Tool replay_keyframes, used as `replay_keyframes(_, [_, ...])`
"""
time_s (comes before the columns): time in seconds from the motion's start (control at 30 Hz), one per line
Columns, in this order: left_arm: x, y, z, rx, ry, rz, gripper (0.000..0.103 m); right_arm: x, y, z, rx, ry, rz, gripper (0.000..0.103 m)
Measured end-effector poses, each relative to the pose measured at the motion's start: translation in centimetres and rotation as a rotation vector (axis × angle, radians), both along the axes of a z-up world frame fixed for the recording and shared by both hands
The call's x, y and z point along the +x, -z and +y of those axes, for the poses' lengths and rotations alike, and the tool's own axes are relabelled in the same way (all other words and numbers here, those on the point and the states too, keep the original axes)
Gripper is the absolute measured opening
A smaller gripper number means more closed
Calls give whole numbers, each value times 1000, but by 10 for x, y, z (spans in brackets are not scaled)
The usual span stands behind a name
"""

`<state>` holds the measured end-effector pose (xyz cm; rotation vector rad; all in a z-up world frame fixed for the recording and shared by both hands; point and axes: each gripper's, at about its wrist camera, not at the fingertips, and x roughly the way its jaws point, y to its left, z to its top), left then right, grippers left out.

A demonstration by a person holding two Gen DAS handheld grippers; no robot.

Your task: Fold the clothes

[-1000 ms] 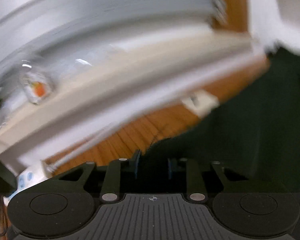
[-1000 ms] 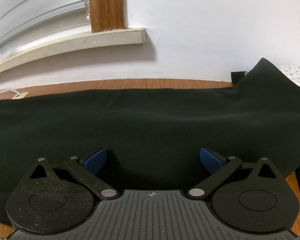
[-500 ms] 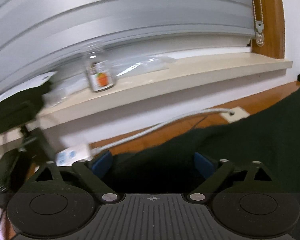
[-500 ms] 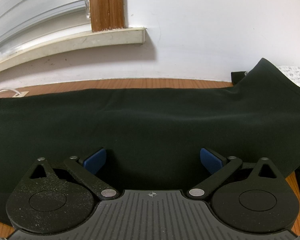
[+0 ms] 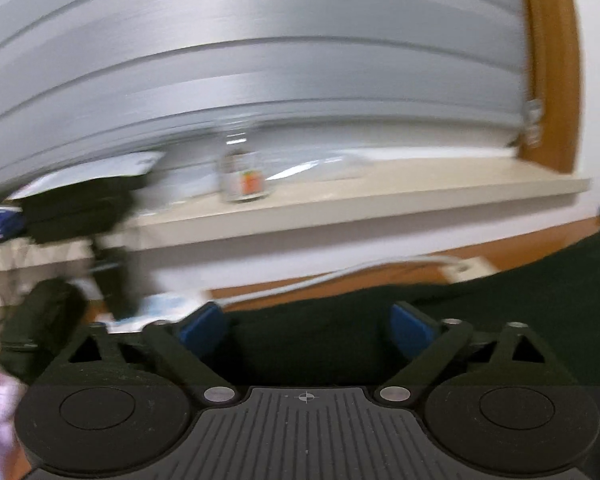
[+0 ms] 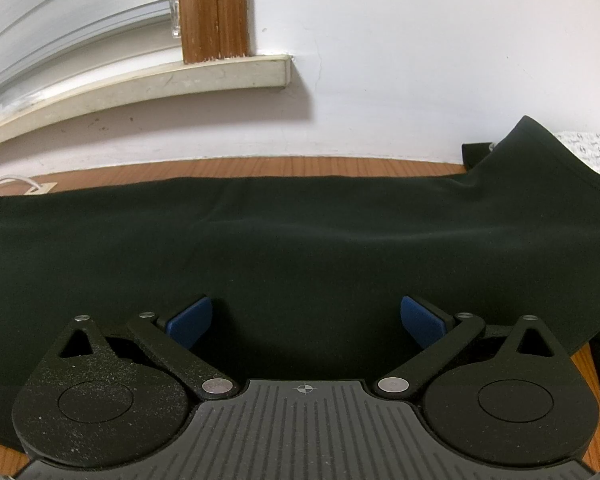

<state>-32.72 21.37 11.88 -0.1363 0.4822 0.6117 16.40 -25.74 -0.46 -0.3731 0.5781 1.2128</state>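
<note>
A black garment (image 6: pixel 300 232) lies flat across the wooden table (image 6: pixel 260 166), one sleeve end rising at the right (image 6: pixel 540 160). My right gripper (image 6: pixel 306 318) hovers over its near part, blue pads wide apart, nothing pinched. In the left wrist view the same garment (image 5: pixel 520 300) fills the lower right, its left edge under my left gripper (image 5: pixel 306 326). That gripper's jaws are opening, blue pads spread wide; cloth lies beneath them but is not pressed. The left view is motion-blurred.
A white windowsill (image 5: pixel 360 196) with a small jar (image 5: pixel 244 178) runs behind the table under grey blinds. A white cable and plug (image 5: pixel 460 266) lie on the wood by the garment's edge. Dark objects (image 5: pixel 76 208) stand at the left. A patterned white cloth (image 6: pixel 592 152) sits at the far right.
My left gripper went from nearly shut on the garment's edge to wide open, letting the cloth go, and it swung and rolled level. The right gripper and the garment before it stayed still.
</note>
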Motion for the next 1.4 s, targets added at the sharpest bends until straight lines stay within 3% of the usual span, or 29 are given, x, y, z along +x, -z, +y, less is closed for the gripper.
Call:
replay_keyframes(0.17, [76, 15, -49, -140, 207, -42, 103, 0, 0, -1, 1, 4, 3, 101])
replay_keyframes(0.3, [129, 32, -86, -145, 295, 25, 103, 0, 0, -1, 0, 6, 3, 101])
replay_keyframes(0.4, [134, 39, -109, -102, 354, 61, 103, 0, 0, -2, 1, 9, 4, 102])
replay_keyframes(0.6, [91, 52, -94, -96, 266, 69, 103, -16, -4, -13, 45, -8, -2, 100])
replay_keyframes(0.63, [85, 54, -90, -97, 250, 63, 103, -26, -6, -14, 59, -42, 9, 97])
replay_keyframes(0.7, [74, 60, -83, -87, 210, 59, 103, -52, -13, -15, 81, -126, 27, 82])
replay_keyframes(0.9, [64, 76, -69, -139, 174, 54, 103, -174, -46, -12, 71, -508, -22, 58])
replay_keyframes(1.1, [60, 77, -60, -166, 136, 30, 103, -272, -63, -21, 6, -794, -104, 57])
replay_keyframes(1.4, [59, 79, -55, -192, 124, 26, 103, -315, -75, -40, -46, -923, -228, 57])
